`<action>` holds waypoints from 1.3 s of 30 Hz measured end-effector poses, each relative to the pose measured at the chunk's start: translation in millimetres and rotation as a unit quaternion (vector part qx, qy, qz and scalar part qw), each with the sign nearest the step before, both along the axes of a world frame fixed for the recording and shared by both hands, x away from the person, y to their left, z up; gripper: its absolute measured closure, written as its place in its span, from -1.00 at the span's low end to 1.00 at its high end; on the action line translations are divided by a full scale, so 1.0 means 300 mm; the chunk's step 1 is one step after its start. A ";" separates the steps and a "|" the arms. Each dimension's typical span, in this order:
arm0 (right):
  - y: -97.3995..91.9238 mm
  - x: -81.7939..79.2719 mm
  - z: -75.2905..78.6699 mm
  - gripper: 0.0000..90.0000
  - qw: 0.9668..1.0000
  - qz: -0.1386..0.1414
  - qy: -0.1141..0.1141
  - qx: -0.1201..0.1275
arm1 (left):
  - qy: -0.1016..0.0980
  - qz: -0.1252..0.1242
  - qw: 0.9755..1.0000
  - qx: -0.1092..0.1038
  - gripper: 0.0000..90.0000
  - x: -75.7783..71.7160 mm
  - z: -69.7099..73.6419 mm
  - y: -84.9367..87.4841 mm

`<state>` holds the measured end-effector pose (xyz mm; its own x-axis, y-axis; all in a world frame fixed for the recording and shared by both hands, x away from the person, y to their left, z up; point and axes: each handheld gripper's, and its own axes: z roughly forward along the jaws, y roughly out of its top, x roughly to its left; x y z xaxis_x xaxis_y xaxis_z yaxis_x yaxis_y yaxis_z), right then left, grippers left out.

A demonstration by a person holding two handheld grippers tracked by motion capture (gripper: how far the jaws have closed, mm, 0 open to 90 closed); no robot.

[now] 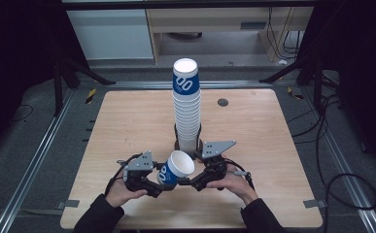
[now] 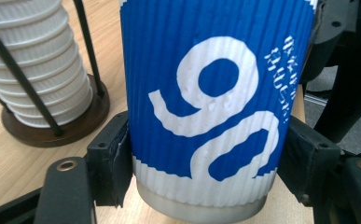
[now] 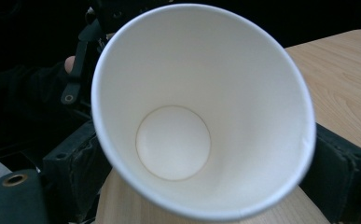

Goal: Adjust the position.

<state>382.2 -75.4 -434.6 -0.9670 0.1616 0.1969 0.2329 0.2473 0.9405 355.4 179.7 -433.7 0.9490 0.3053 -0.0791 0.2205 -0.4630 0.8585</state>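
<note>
Left gripper (image 1: 152,187): jaws clamp the cup (image 1: 175,168) low on its blue sleeve, one pad on each side, as the left gripper view shows plainly
Right gripper (image 1: 188,182): jaws stand either side of the cup's open rim, partly drawn in; whether the pads press on the paper I cannot tell
Cup: held between the two grippers just above the table (image 1: 253,136) near the front edge, tipped so its mouth faces the right gripper; inside it is empty and white
Stack (image 1: 187,104): tall column of nested cups in a dark wire holder, just behind the grippers
Risk, crushing: the rim is the softest part; if the right jaws squeeze hard there, the mouth likely goes oval and creases
Risk, slipping: if the left gripper lets go before the right has a firm bite, the tipped cup could drop and roll on the table
Risk, tugging: two grips pulling apart at once may tear or kink the wall
Risk, stack: a swing backwards could knock the column, which stands tall and close
</note>
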 end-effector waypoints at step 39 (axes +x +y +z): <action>-0.169 0.027 0.073 -0.53 0.994 -0.102 -0.043 -0.019 | 0.025 0.082 0.996 0.036 -0.58 0.063 -0.040 0.081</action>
<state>390.3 -126.0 -412.6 -0.9261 0.3625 0.1049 0.2011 0.2389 0.9500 374.2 204.1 -445.7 0.8810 0.4632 -0.0967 0.3396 -0.4768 0.8107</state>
